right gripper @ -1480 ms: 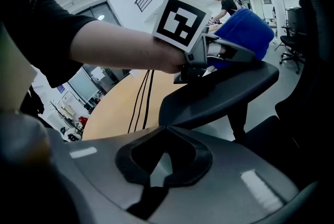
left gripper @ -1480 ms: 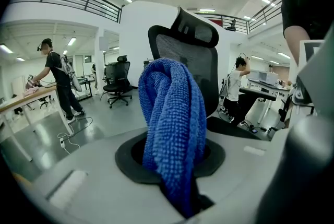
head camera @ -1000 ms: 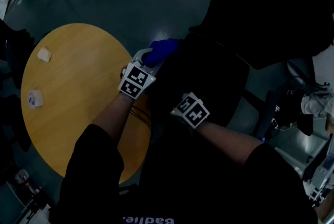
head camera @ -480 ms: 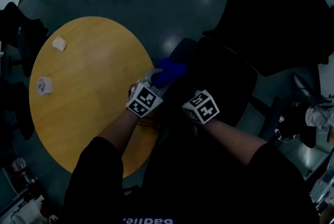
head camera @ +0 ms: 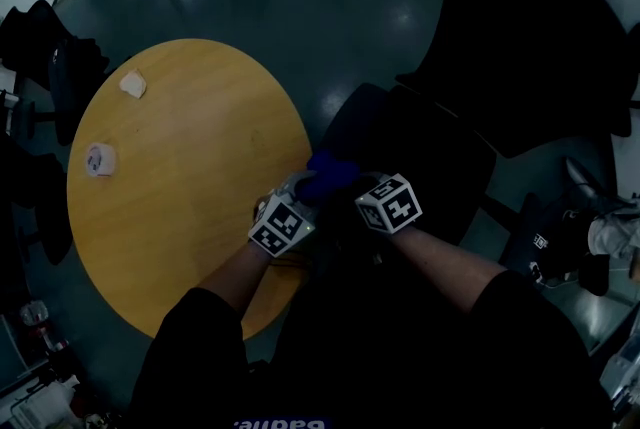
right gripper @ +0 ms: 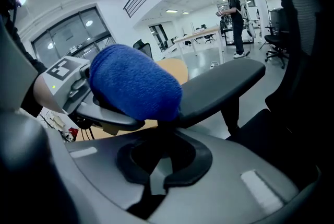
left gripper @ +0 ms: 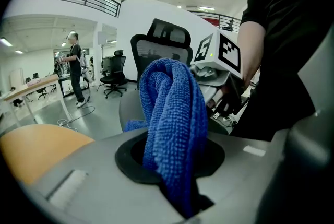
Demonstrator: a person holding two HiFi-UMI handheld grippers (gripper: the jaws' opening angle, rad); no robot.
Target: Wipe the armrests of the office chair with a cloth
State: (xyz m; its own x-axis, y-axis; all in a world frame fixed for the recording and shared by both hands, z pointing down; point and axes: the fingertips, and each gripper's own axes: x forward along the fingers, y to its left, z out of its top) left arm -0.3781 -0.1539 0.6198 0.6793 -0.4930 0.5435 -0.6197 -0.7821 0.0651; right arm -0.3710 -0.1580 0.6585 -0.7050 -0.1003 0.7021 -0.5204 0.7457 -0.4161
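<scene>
Right now the blue microfibre cloth (left gripper: 172,124) is clamped in the left tool (left gripper: 171,161). Its jaws are closed on a bunched fold, and the rest of the cloth stands up in a wad ahead of them. From the right gripper view that wad (right gripper: 134,87) rests on top of the dark armrest (right gripper: 219,87) of the office chair (head camera: 410,142), toward the end of the pad nearest the person. The far end of the pad stretches away bare.

The right tool (right gripper: 160,157) has its jaws drawn together with only a thin slit between them, and it holds nothing. It sits just beside the armrest, close to the cloth, and seems only to be near or steadying the pad, though actual contact cannot be made out.

From the head view both tools are close together at the chair's side next to the round wooden counter (head camera: 190,187). Two small pale items (head camera: 132,84) lie on that counter, well apart from the work.

As a judgement, wiping of this armrest is under way. The cloth is down on the pad, but nothing shows how much of the surface has been covered. The chair's other armrest is lost in the dark of the head view, and it looks to be still left to wipe.
</scene>
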